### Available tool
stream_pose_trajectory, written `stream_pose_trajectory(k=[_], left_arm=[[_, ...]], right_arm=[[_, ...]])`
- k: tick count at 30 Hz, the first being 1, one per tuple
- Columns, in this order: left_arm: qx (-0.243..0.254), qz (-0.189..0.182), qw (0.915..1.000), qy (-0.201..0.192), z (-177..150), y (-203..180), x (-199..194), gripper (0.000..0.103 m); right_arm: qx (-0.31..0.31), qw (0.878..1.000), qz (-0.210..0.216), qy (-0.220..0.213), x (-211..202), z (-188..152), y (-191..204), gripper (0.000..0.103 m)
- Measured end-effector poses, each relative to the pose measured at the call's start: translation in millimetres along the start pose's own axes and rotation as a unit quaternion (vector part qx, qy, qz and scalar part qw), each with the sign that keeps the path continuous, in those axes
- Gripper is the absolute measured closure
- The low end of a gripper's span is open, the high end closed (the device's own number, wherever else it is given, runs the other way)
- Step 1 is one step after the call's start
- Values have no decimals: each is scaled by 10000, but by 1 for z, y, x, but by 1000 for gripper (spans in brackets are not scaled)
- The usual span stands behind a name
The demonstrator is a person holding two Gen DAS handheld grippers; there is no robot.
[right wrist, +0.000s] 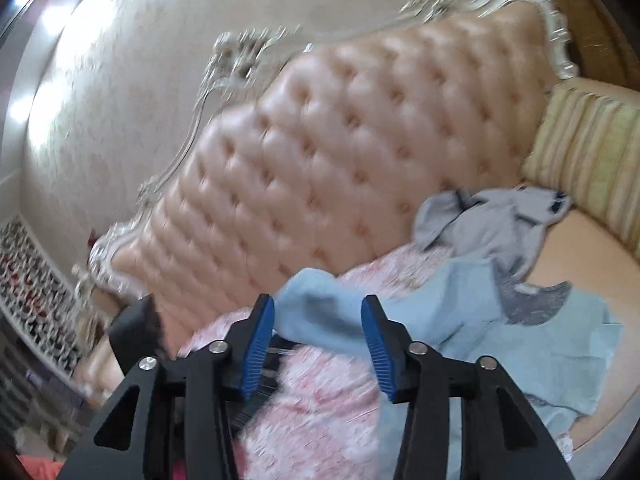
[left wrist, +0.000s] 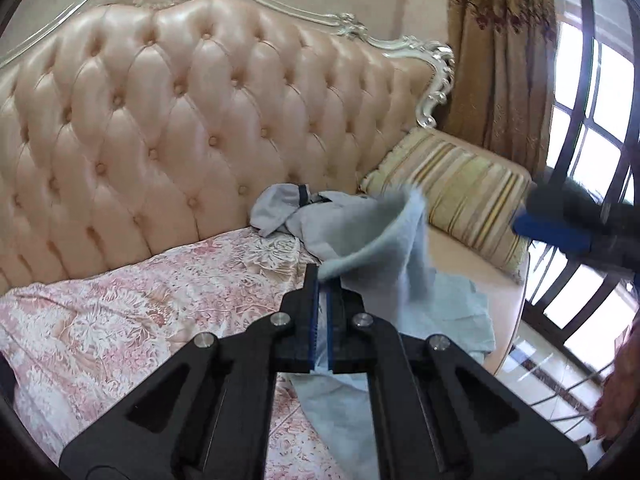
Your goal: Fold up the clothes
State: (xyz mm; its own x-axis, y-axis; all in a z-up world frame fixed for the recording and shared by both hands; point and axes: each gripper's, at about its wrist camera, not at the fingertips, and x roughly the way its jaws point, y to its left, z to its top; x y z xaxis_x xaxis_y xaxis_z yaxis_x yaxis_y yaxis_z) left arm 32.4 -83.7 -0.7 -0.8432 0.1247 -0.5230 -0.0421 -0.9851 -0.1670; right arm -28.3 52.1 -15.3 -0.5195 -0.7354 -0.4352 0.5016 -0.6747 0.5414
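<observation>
Left wrist view: left gripper (left wrist: 325, 280) is pinched down on an edge of the blue shirt (left wrist: 404, 236), fingers nearly together with cloth between the pads. Fabric is lifted off the bed there; the rest trails down over the floral sheet (left wrist: 120, 312) and onto the bare tan mattress (left wrist: 472, 276) on the right. Right gripper (right wrist: 318, 336) is wide open and holds nothing, with a raised hump of the shirt sitting between and just beyond its fingers. The right view is motion-blurred, so contact with the cloth can't be confirmed.

Risks, as I judge them:
- Left hold looks like a thin edge bite. A sideways tug could slip it out and drop the lifted part.
- Right gripper closing on that hump may take several layers or the sheet under it, and then the fold drags bedding along.
- Grey garment (right wrist: 480, 220) lies at the far side, touching or overlapping the shirt. Pulling the shirt may drag it along.
- Blur means the right gripper is moving fast, so a miss on the cloth edge is likely.

Room:
- Headboard (left wrist: 180, 120) closes the far side.
- Striped pillow (left wrist: 452, 188) blocks far right.
- Mattress edge drops off on the right, by the window (left wrist: 592, 128).
- Open flat area is the sheet to the near left.
</observation>
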Motion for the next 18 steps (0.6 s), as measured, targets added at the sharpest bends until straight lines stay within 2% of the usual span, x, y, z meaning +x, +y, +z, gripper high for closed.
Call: stream_pose_trajectory(k=[4, 10, 12, 15, 18], left_arm=[[16, -217, 9992, -340, 26, -3, -28, 99], [272, -579, 9961, -603, 67, -19, -67, 99], [357, -699, 9945, -691, 80, -25, -80, 99], [464, -859, 9920, -801, 98, -32, -98, 99], [411, -863, 9926, -752, 95, -26, -105, 99]], right_arm=[[522, 9972, -508, 144, -5, -27, -47, 48], [757, 9858, -1408, 522, 14, -65, -92, 48], [940, 9838, -1418, 567, 20, -72, -100, 48], [1175, 9849, -1166, 502, 22, -78, -97, 48], [1050, 9894, -864, 513, 27, -79, -76, 48]])
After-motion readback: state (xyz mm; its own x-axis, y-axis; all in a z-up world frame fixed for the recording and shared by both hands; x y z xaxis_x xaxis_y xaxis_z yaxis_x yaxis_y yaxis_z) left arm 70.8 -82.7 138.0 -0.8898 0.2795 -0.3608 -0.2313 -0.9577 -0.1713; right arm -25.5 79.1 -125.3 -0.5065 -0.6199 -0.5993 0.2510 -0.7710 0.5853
